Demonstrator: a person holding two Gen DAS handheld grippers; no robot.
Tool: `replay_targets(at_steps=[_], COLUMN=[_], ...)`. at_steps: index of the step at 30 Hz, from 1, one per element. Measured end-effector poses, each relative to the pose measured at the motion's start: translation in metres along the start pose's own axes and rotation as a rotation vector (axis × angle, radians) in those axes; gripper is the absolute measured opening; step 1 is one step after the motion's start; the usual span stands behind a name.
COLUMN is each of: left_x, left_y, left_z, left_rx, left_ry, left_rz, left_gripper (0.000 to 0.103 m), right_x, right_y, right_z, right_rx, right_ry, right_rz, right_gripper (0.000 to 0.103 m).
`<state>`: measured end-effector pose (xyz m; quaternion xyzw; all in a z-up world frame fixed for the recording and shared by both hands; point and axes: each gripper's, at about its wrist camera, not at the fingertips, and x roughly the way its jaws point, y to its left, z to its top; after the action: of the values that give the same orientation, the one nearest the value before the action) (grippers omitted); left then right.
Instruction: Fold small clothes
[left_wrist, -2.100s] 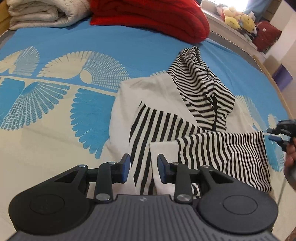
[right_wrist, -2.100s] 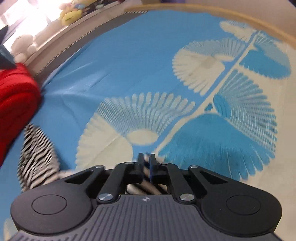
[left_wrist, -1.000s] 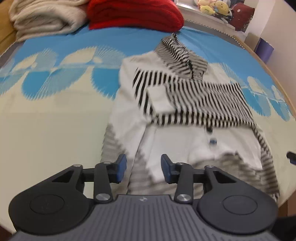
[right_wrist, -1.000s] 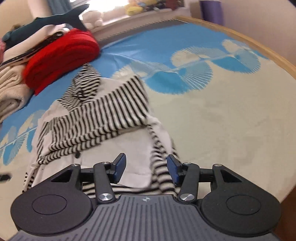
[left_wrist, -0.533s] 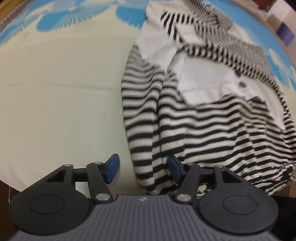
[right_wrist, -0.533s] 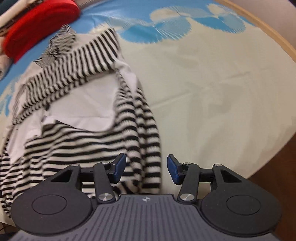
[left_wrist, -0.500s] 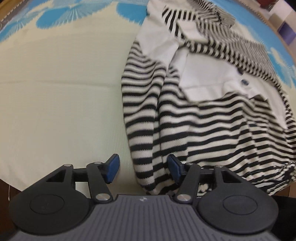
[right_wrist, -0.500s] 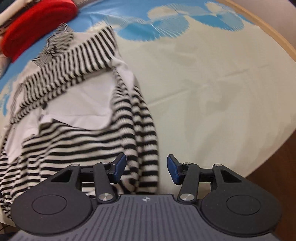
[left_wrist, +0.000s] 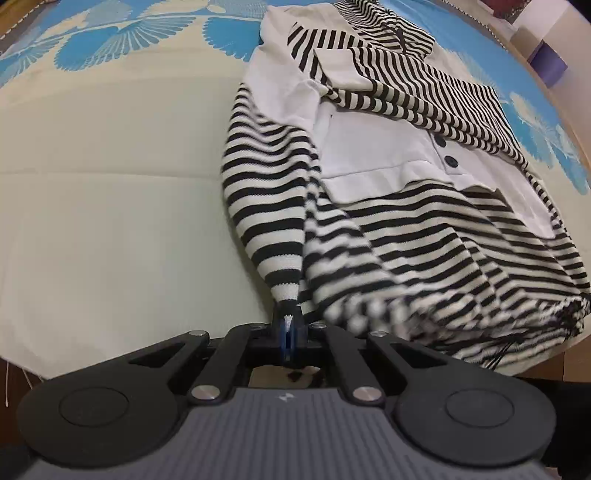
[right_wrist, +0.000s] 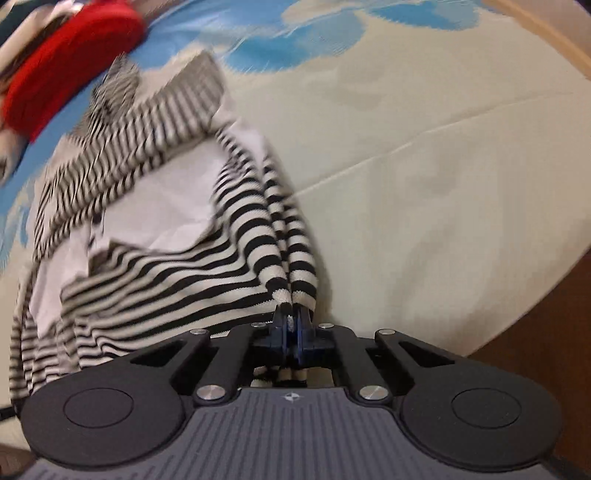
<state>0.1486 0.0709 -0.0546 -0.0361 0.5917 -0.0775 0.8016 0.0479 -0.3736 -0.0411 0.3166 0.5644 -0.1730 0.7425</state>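
Both tongs are now clenching the hem of the striped hooded cardigan (left_wrist: 388, 206): the left tongs (left_wrist: 287, 332) are pinching its left bottom corner and the right tongs (right_wrist: 291, 330) its right bottom corner, where half a second ago both were gaping over the fabric. The cardigan is lying on the bed (left_wrist: 110, 184) at its near edge, sleeves already crossed over the white chest panel, hood pointing toward the red blanket (right_wrist: 70, 62) at the far side. With both corners secured, the bottom half is probably being readied for folding up toward the hood.
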Motion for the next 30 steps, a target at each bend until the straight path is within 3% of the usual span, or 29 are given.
replay_targets(at_steps=[3, 6, 8, 9, 12, 15, 17, 18, 19, 21, 25, 27, 30], left_x=[0.003, 0.006, -0.009, -0.018, -0.030, -0.008, 0.019, 0.023, 0.017, -0.004, -0.047, -0.059, -0.075], left_y=[0.003, 0.009, 0.004, 0.000, -0.011, -0.021, -0.027, -0.029, -0.030, -0.037, -0.052, -0.060, -0.069], left_z=[-0.006, -0.004, 0.001, 0.003, 0.007, 0.008, 0.002, -0.001, 0.000, 0.008, 0.021, 0.029, 0.040], left_rx=[0.016, 0.013, 0.028, 0.044, 0.074, 0.083, 0.134, 0.153, 0.149, 0.151, 0.160, 0.139, 0.110], left_ry=[0.042, 0.067, -0.020, -0.073, -0.158, -0.065, 0.084, 0.092, 0.065, -0.032, -0.280, -0.361, -0.441], left_rz=[0.048, 0.072, 0.084, 0.084, 0.043, 0.016, 0.075, 0.102, 0.108, 0.089, 0.062, 0.058, 0.007], left_gripper=[0.002, 0.009, 0.018, 0.020, 0.024, 0.032, 0.039, 0.039, 0.039, 0.041, 0.066, 0.067, 0.069], right_x=[-0.006, 0.005, 0.002, -0.003, -0.021, -0.021, -0.001, 0.012, 0.023, 0.024, -0.016, -0.037, -0.053], right_y=[-0.005, 0.001, 0.004, 0.005, 0.012, 0.025, 0.030, 0.031, 0.029, 0.026, 0.036, 0.041, 0.050], right_z=[0.000, -0.008, -0.010, -0.010, -0.008, -0.007, -0.010, -0.012, -0.015, -0.014, 0.000, 0.005, 0.022], right_rx=[-0.022, -0.105, -0.125, -0.128, -0.156, -0.218, -0.253, -0.276, -0.291, -0.262, -0.274, -0.270, -0.246], right_ry=[0.003, 0.086, 0.061, 0.019, -0.108, -0.134, -0.040, 0.031, 0.088, 0.085, -0.136, -0.250, -0.346], right_rz=[-0.005, 0.001, -0.010, -0.020, -0.007, 0.038, 0.017, -0.026, -0.075, -0.095, -0.065, -0.037, 0.016], right_gripper=[0.004, 0.006, 0.013, 0.019, 0.025, 0.039, 0.046, 0.046, 0.046, 0.046, 0.047, 0.047, 0.047])
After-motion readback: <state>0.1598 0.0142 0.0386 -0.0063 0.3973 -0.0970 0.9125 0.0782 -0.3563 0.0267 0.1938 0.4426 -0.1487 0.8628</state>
